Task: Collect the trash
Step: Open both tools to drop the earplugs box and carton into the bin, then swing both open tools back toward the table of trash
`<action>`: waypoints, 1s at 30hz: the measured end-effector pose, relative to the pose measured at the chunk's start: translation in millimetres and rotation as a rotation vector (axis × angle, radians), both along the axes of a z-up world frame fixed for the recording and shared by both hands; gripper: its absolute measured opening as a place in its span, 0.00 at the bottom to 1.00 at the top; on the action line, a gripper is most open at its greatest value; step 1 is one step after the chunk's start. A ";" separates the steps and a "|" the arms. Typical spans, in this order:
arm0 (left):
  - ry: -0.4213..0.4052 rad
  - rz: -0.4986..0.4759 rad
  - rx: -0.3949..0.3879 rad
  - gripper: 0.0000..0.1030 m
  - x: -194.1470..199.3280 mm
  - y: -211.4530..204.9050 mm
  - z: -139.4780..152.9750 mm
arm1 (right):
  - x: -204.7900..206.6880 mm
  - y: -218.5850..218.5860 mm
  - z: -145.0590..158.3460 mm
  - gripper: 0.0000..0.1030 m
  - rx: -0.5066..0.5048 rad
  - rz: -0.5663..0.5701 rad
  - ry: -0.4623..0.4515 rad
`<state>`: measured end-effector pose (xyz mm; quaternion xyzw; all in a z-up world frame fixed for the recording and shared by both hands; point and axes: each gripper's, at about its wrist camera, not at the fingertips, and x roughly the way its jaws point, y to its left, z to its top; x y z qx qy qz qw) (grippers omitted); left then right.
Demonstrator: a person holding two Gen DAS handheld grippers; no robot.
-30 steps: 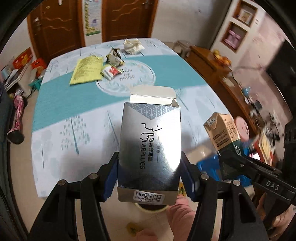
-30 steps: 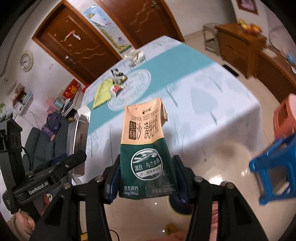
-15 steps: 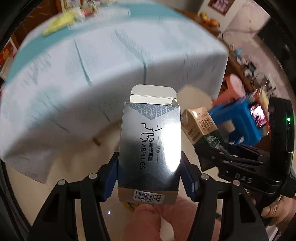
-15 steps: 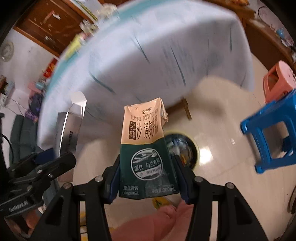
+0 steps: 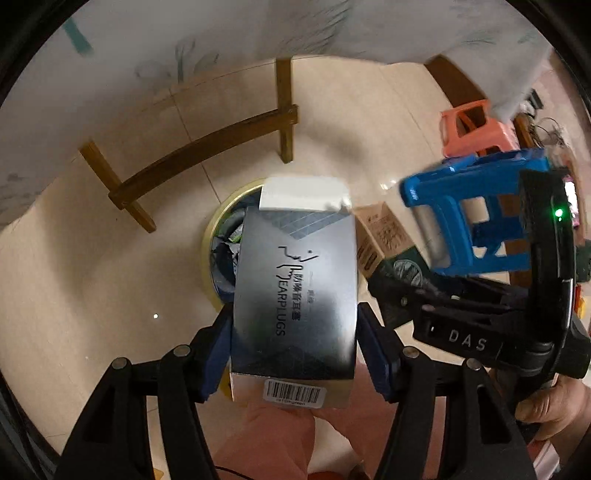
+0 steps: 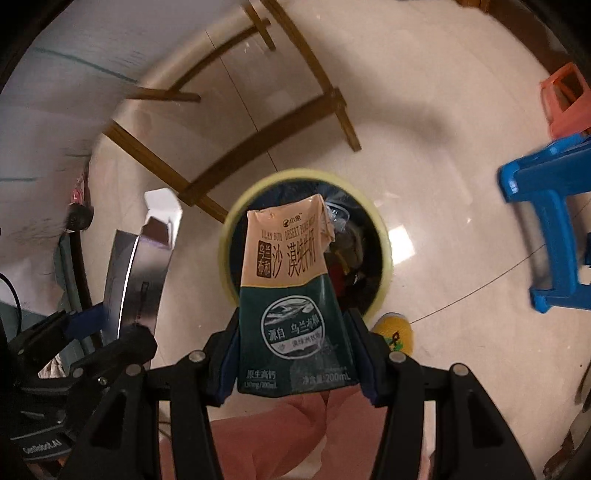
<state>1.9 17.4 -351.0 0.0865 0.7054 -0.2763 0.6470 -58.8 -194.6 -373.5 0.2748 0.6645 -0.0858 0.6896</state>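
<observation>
My left gripper (image 5: 294, 319) points steeply down with a silver earplugs box (image 5: 295, 295) between its blue pads. Its jaws are opening, and the box still sits where it was between them. My right gripper (image 6: 293, 325) is shut on a green and tan milk carton (image 6: 291, 280). Both items hang over a round bin with a yellow rim (image 6: 236, 214) on the floor, with trash inside. The box covers much of the bin (image 5: 208, 236) in the left wrist view. The carton (image 5: 384, 236) shows to the right of the box.
A blue plastic stool (image 6: 546, 206) and an orange stool (image 5: 469, 125) stand right of the bin. The table's wooden leg frame (image 5: 207, 140) and hanging tablecloth (image 5: 184, 33) lie beyond it. A yellow slipper (image 6: 393, 328) and pink trouser legs (image 6: 295, 435) are close below.
Both grippers dropped from above the tabletop to low over the floor and tipped downward. The bin has come under the box and carton. Both items stay between their pads.
</observation>
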 end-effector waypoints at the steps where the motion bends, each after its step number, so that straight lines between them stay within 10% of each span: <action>1: 0.002 0.006 -0.003 0.62 1.8 -2.4 -7.1 | 2.1 -2.5 -12.7 0.52 0.024 -0.003 0.011; 5: -0.011 0.037 0.003 0.94 13.8 -5.6 -30.2 | 12.6 -4.8 -44.0 0.58 0.057 0.003 0.044; 13: -0.047 0.125 0.029 0.96 17.9 4.2 -36.2 | 25.7 -0.9 -41.6 0.72 0.012 0.051 -0.007; 30: -0.119 0.241 0.012 0.96 0.2 32.6 116.1 | 30.7 11.3 111.8 0.72 -0.125 0.164 -0.093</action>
